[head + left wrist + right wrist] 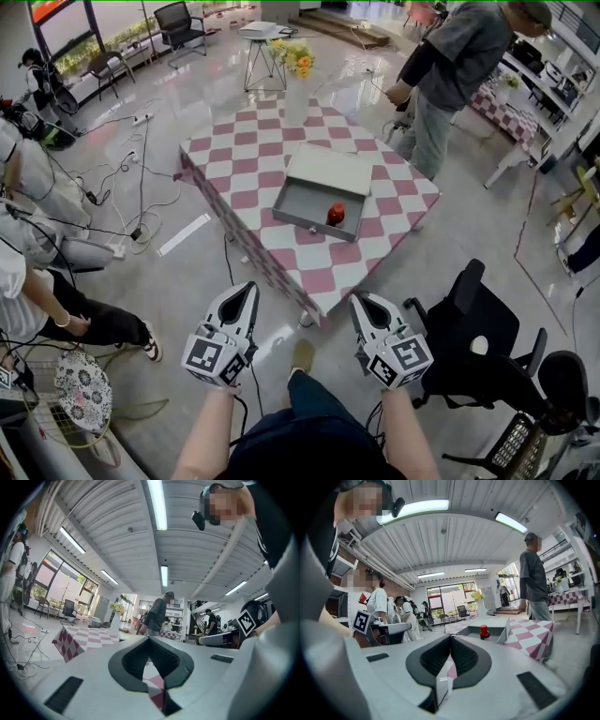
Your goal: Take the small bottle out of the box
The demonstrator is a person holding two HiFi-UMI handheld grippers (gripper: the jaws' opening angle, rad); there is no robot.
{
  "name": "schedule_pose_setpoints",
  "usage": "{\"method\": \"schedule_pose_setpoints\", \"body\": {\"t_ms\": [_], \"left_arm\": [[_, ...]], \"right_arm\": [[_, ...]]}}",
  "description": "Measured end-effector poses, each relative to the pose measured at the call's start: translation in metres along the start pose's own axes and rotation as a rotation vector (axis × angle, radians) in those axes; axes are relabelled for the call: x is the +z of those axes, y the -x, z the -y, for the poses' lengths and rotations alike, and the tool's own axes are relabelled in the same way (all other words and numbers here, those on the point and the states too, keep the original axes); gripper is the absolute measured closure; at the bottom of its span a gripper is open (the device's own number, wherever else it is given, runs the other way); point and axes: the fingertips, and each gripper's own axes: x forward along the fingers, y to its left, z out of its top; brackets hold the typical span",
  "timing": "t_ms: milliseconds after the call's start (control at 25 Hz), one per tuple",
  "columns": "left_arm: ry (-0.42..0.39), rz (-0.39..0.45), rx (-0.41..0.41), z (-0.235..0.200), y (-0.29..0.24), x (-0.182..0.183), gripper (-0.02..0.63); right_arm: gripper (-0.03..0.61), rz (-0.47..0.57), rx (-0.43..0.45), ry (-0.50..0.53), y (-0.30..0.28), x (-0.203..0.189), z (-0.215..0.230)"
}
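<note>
A small red bottle (336, 214) stands upright inside an open grey box (302, 204) on a table with a pink-and-white chequered cloth (246, 178). The box lid (328, 170) is propped up behind it. Both grippers hang low in the head view, well short of the table over the floor. My left gripper (248, 291) has its jaws together and nothing between them, and so does my right gripper (362, 302). The right gripper view looks past the shut jaw tips (451, 637) to the bottle (484, 631) and box (506, 633) ahead. In the left gripper view the shut tips (150, 639) face the table (77, 639).
A white vase of yellow flowers (297, 86) stands at the table's far corner. A person (450, 70) stands at the far right of the table. A black office chair (478, 333) is at my right. Seated people (37, 281) and floor cables (131, 178) are at the left.
</note>
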Motion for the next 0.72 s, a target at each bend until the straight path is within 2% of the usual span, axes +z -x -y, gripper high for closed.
{"method": "schedule_pose_setpoints", "body": {"t_ms": [480, 720], "left_arm": [[-0.001, -0.017, -0.03, -0.049, -0.083, -0.006, 0.609], [0.004, -0.037, -0.042, -0.059, -0.117, -0.004, 0.609]], "right_arm": [[0.575, -0.041, -0.013, -0.015, -0.076, 0.0, 0.055], [0.575, -0.059, -0.022, -0.008, -0.1, 0.003, 0.078]]}}
